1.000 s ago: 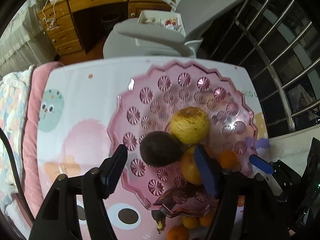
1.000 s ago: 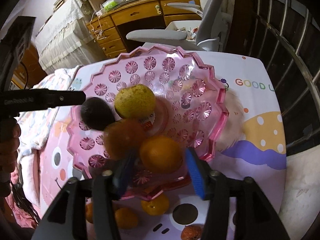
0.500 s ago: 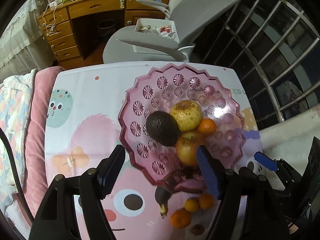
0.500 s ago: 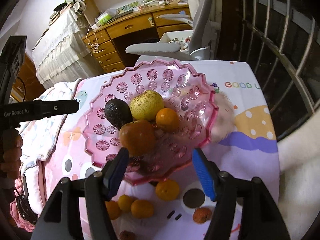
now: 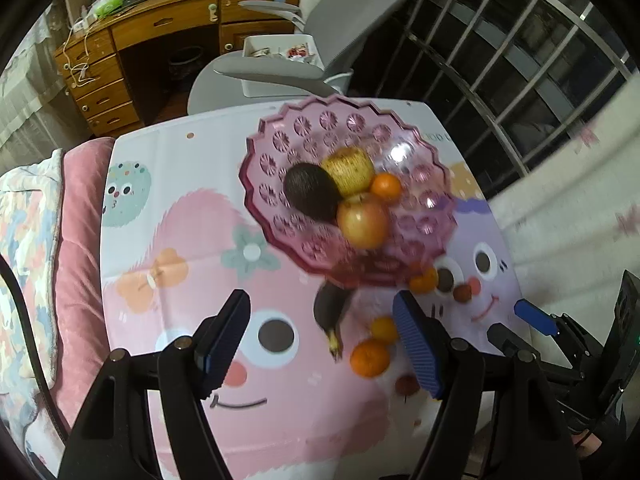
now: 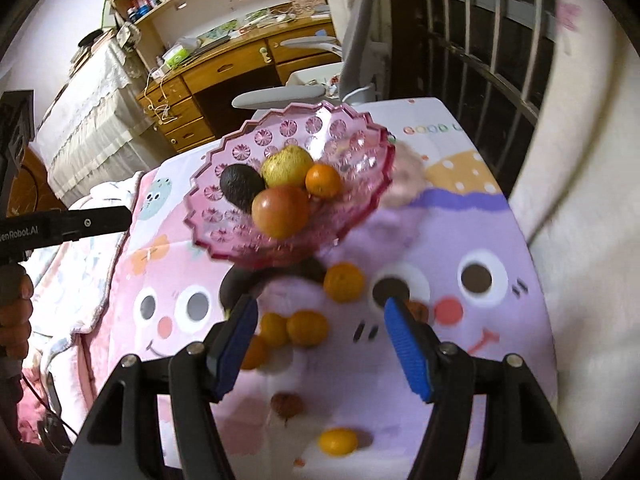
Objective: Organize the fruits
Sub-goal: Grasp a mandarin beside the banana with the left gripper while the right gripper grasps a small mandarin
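Note:
A pink glass fruit bowl [image 5: 276, 148] [image 6: 224, 168] stands on the cartoon-print table. It holds a dark avocado [image 5: 310, 192] [image 6: 240, 186], a yellow pear [image 5: 350, 170] [image 6: 286, 166], a red-yellow apple [image 5: 362, 222] [image 6: 280, 210] and a small orange [image 5: 385, 187] [image 6: 323, 180]. Several small oranges [image 5: 370, 356] [image 6: 307, 328] lie loose on the cloth in front of the bowl, beside a dark banana [image 5: 330, 312]. My left gripper [image 5: 322, 344] is open and empty, held above the cloth. My right gripper [image 6: 316, 340] is open and empty, above the loose oranges.
A small reddish fruit [image 6: 286, 404] and another orange [image 6: 338, 442] lie near the table's front. A grey office chair [image 5: 320, 40] and a wooden desk [image 5: 160, 32] stand behind the table. A pink quilt [image 5: 76, 240] lies left. Window bars [image 5: 520, 60] are right.
Both grippers have pulled back and up from the bowl. The small orange that lay between the right fingers now rests in the bowl. More of the cloth and loose fruit shows.

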### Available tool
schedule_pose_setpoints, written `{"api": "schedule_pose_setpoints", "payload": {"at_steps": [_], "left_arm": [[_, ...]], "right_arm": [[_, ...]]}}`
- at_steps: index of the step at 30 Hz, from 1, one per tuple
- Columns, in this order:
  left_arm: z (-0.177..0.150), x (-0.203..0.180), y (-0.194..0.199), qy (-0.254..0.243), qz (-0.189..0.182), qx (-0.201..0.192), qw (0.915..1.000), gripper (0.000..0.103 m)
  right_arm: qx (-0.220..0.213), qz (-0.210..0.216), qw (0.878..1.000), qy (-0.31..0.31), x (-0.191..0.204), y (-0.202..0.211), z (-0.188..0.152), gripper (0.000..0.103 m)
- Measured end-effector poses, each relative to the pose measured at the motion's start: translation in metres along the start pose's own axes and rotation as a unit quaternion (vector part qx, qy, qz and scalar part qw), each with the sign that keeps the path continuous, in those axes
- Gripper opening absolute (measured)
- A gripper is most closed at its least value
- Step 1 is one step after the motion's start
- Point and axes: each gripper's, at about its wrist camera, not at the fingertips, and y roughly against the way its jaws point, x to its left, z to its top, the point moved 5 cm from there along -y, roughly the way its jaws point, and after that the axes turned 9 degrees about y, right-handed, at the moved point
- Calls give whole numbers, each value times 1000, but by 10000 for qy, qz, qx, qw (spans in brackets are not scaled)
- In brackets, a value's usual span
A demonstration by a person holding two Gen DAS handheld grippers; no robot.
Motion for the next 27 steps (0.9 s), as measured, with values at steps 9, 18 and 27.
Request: {"api": "schedule_pose_setpoints", "payload": {"at_steps": [9, 18, 27], "left_arm": [[-44, -4, 10, -456, -182, 125, 9987, 72], [-56, -18, 2, -624, -595, 149, 9962, 74], [-76, -34, -37, -854, -668, 507, 9928, 75]], "right_arm": [[-18, -110, 9991, -399, 21, 27, -57, 66], [-115, -396, 9985, -365, 31, 30, -103, 66], [-104, -781, 9964, -322, 32, 17, -128, 66]]}}
